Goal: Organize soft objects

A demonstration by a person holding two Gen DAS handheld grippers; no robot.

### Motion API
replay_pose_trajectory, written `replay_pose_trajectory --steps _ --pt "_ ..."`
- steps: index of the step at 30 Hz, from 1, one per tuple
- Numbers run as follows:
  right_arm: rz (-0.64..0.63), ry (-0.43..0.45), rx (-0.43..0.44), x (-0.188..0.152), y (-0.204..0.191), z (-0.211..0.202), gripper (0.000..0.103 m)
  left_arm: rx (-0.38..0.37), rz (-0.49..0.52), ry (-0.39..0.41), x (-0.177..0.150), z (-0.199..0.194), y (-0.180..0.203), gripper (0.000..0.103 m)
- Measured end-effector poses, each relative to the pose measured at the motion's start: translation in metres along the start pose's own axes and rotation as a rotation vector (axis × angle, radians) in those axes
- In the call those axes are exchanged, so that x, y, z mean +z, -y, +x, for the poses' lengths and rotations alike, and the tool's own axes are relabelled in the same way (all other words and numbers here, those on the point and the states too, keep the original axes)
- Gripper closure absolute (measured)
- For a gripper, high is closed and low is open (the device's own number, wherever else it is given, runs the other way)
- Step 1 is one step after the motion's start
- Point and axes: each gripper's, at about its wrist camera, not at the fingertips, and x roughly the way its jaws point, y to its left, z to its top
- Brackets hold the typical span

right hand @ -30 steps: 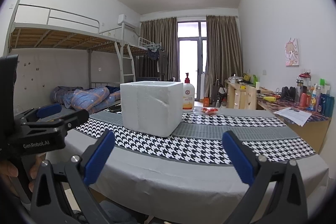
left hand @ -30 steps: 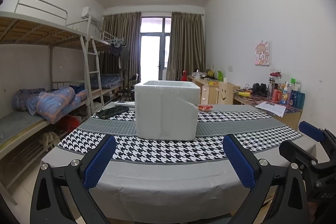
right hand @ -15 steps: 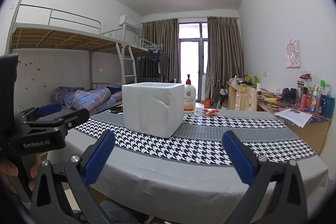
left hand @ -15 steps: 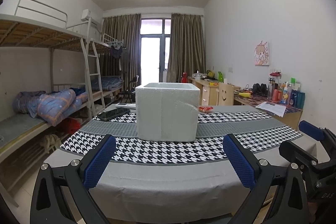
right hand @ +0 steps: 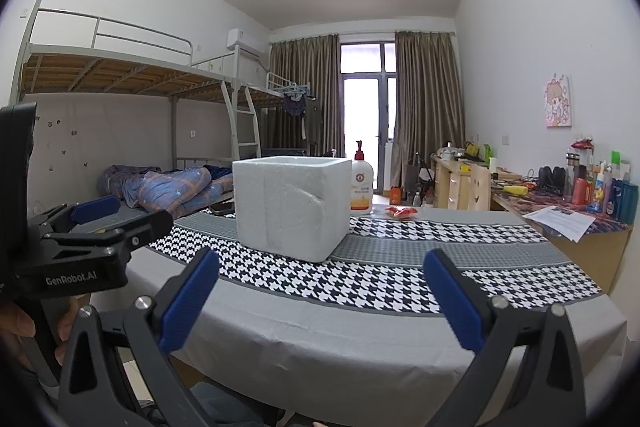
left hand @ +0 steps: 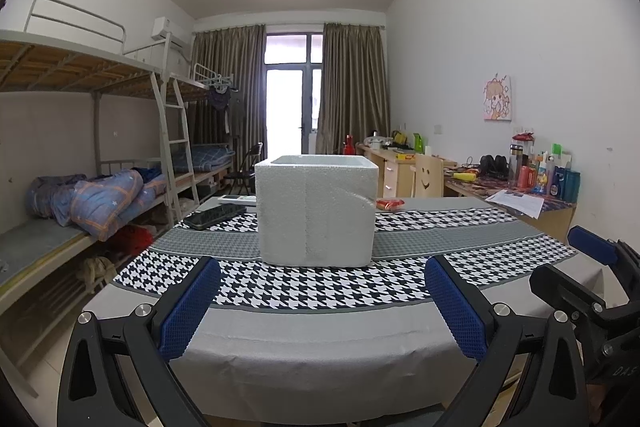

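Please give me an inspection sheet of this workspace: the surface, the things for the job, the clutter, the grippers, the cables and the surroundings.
Surface: table under a grey cover, with a houndstooth cloth across it.
Job's things: white foam box upright on the cloth, top open; inside hidden. Soft objects: nothing seen.
Clutter: pump bottle behind the box; red packet; black phone; white remote.
Grippers: left gripper open, holding nothing; right gripper open, holding nothing. Both short of the box.
Cables: nothing seen on the table.
Surroundings: bunk beds with bedding; desk crowded with bottles; curtained door.
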Motion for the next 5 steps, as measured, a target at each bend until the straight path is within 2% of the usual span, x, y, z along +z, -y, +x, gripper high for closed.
replay_pose_trajectory --steps 5 --pt "-0.003 0.001 -0.001 -0.0004 0.0002 0.0001 0.000 0.002 0.005 0.007 -0.0013 -0.0011 0.0006 0.001"
